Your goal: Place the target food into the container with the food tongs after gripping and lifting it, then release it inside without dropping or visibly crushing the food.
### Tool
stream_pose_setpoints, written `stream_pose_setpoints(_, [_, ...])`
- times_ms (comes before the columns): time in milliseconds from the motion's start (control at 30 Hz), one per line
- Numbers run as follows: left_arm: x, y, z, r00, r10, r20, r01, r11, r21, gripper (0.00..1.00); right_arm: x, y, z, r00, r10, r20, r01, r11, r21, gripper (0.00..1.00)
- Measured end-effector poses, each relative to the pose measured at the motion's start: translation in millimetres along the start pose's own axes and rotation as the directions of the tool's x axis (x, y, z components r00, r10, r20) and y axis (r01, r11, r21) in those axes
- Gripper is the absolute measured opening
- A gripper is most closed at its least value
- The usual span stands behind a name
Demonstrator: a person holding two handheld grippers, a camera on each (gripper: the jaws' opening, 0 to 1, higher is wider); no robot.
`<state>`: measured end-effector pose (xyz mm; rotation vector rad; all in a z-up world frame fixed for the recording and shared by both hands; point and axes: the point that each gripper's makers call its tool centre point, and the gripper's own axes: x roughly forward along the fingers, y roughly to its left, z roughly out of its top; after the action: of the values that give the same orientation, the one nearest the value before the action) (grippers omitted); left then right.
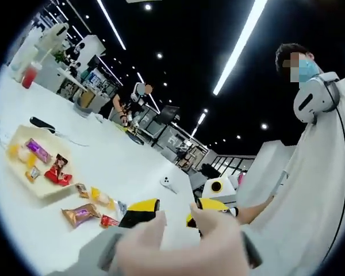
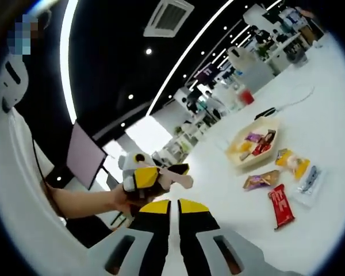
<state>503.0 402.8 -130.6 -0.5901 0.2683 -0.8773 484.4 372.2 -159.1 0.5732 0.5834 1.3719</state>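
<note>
A shallow cream tray (image 1: 24, 185) (image 2: 274, 123) sits on the white table (image 1: 132, 167) and holds several wrapped snacks. Loose snacks lie beside it: a bronze packet (image 1: 80, 214) (image 2: 260, 180), a red bar (image 2: 282, 207) and a yellow-orange sweet (image 1: 102, 197) (image 2: 293, 161). My right gripper (image 2: 173, 207) is shut, its yellow-tipped jaws together with nothing between them, well short of the snacks. A hand holds my left gripper (image 2: 175, 171) just beyond it. In the left gripper view a blurred hand (image 1: 178, 247) covers the foreground. Yellow-and-black jaw tips (image 1: 142, 210) show past it, and their spacing is unclear.
A person in white (image 1: 310, 190) stands close beside the table. A red cup (image 1: 29, 75) (image 2: 247, 96) and a black object with a cable (image 1: 43, 123) (image 2: 267, 112) lie beyond the tray. A clear packet (image 2: 309, 179) and a dark monitor (image 2: 83, 155) are nearby.
</note>
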Motion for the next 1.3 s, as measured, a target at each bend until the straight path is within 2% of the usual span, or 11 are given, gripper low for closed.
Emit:
stream_pose_setpoints(133, [5,-9.0,3.5,0.999,-0.037,-0.019,0.038,0.999,0.021,0.25,-3,-1,11.8,0.999,-0.014,0.053,0.015,1.0,-0.012,0.13])
stream_pose_setpoints(200, [9,-26.6,6.6,0.993,-0.115,-0.018,0.115,0.993,0.006,0.25,-4,9,23.4,0.995,0.031,0.096,-0.029,0.999,-0.014,0.21])
stream_pose_setpoints(400, [6,-43.5,19.7,0.981,-0.191,0.03,0.192,0.981,-0.037,0.25,-10,31,32.7,0.979,0.165,0.116,-0.164,0.986,-0.013,0.32])
stream_pose_setpoints(467, [6,-43.6,16.7,0.982,-0.186,0.013,0.186,0.982,-0.033,0.25,-10,45,32.9,0.967,0.227,0.114,-0.231,0.972,0.029,0.46])
stream_pose_setpoints(533, [5,-47.9,12.2,0.979,-0.202,-0.004,0.202,0.978,-0.044,0.25,-5,46,29.1,0.973,0.209,0.094,-0.21,0.978,-0.003,0.57])
stream_pose_setpoints(700, [10,-63.5,6.8,0.969,-0.245,-0.021,0.244,0.968,-0.062,0.25,0,46,14.1,0.977,0.209,0.033,-0.209,0.978,0.005,0.35])
stream_pose_setpoints(733, [11,-65.8,5.3,0.968,-0.251,-0.028,0.249,0.967,-0.064,0.26,-2,54,13.2,0.967,0.252,0.033,-0.254,0.967,0.037,0.33])
stream_pose_setpoints(833, [11,-70.1,3.8,0.964,-0.264,-0.03,0.261,0.962,-0.08,0.24,-7,58,10.7,0.966,0.257,0.015,-0.256,0.954,0.155,0.25])
stream_pose_setpoints(1033, [13,-72.1,-4.9,0.967,-0.25,-0.058,0.244,0.965,-0.094,0.22,-14,58,15.6,0.976,0.211,0.052,-0.209,0.977,-0.042,0.21])
stream_pose_setpoints(1100, [14,-70.5,-8.9,0.97,-0.234,-0.071,0.221,0.963,-0.154,0.22,-16,57,17.9,0.98,0.191,0.062,-0.181,0.973,-0.146,0.2])
stream_pose_setpoints(1300, [19,-75.0,-8.0,0.971,-0.23,-0.062,0.22,0.966,-0.139,0.22,-20,58,16.2,0.979,0.2,0.049,-0.195,0.977,-0.08,0.22])
